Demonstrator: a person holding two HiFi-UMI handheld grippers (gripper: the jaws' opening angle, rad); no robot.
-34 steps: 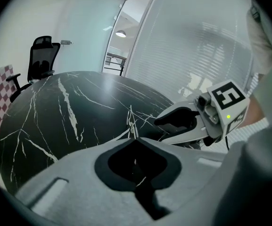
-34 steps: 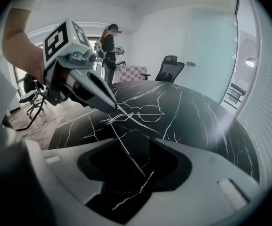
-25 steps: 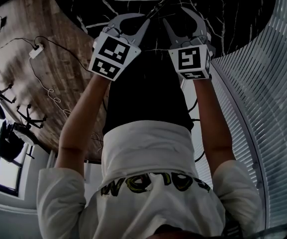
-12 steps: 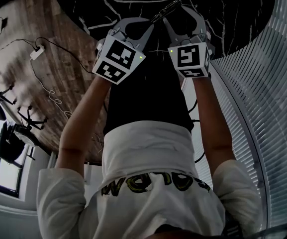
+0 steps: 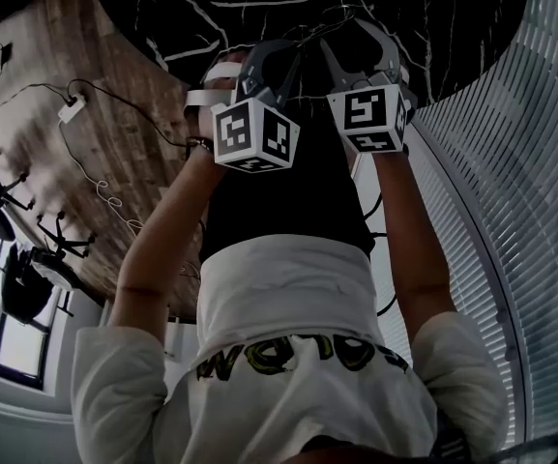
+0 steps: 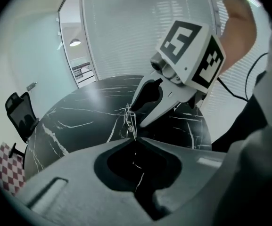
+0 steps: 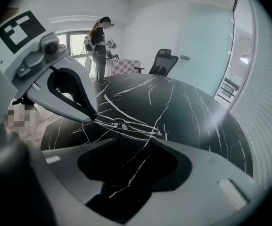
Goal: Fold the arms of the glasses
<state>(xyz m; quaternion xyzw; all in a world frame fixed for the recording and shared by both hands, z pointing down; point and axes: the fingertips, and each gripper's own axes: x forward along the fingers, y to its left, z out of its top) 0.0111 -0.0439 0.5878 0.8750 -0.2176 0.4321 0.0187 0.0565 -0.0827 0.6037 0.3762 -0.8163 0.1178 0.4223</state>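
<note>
The glasses [image 7: 126,125] are above the table [image 7: 197,121], between the left gripper [image 7: 94,118] at their left end and the right gripper [image 7: 150,138] at their right end. A chair [image 7: 164,60] stands behind the table.

Desk [image 5: 433,27] is black w/ thin white veins, like marble. Left gripper [image 6: 135,138] and right gripper [image 7: 157,138] are grey, each w/ black-white square markers. The glasses [image 7: 121,125]: pale thin wire. Shirt [image 5: 298,288] is white, letters yellow-green. Floor [image 5: 56,162]: brown wood grain. Chair [image 7: 164,60] black. Blinds [image 5: 540,211] pale grey.
</note>
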